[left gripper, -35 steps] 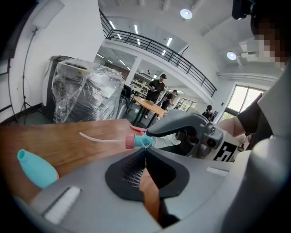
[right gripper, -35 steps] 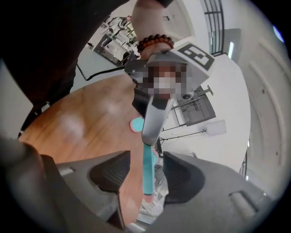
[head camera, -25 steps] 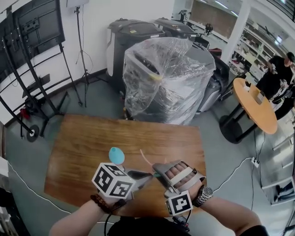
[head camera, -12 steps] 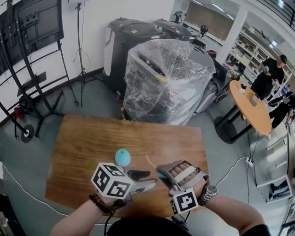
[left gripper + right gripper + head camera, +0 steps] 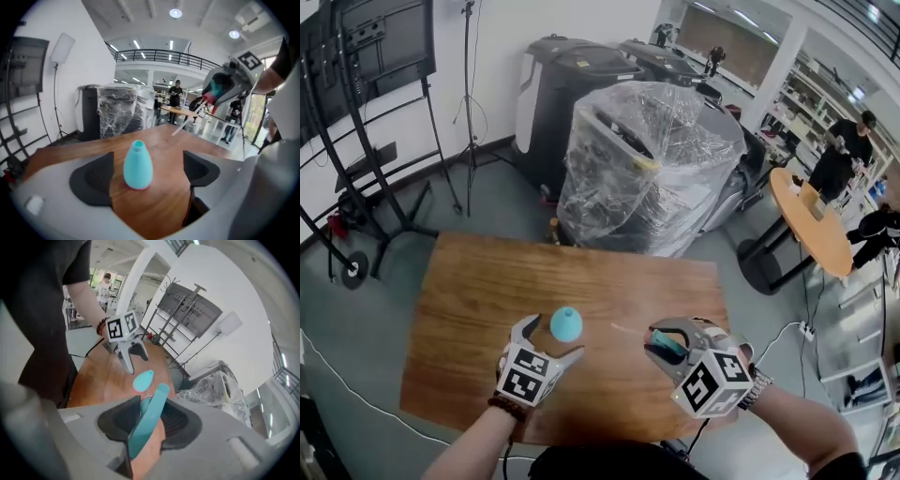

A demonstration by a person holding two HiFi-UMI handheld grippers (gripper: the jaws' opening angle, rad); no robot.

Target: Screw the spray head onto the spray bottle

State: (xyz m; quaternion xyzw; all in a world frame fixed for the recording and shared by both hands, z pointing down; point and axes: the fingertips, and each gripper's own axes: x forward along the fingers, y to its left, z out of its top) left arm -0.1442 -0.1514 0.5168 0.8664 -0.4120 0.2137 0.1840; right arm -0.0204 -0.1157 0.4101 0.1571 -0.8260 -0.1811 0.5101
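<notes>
The left hand-held gripper [image 5: 546, 339] sits in the lower middle of the head view with its jaws spread. They have just been opening, and the bottle [image 5: 566, 324] stands upright on the worktop [image 5: 469, 281] between them. In the left gripper view there is bare wood on both sides of the bottle, so neither pad touches it. To the right in the head view, and well apart from the bottle, the right hand-held gripper [image 5: 667, 345] is pinching the spray head [image 5: 147, 420], whose thin tube [image 5: 186, 124] slants down toward the worktop. Which part of the head the pads grip I cannot tell. The step in hand looks like securing the bottle before the two parts meet. To do it well, the left jaws should probably close on the bottle's wide lower belly, not the narrow neck, so the smooth, rounded body does not squirt upward or tip. The squeeze should be just firm enough to resist twisting, since the shell may be soft. The open neck should stay pointing straight up and clear of the jaws. The right side then has to lift the spray head over the bottle and thread the tube into the mouth first, since the tube may flex and catch on the rim. Next it should settle the collar squarely before any turning. A tilted start risks cross-threading, and a hard turn against a loose hold would simply spin the bottle.
</notes>
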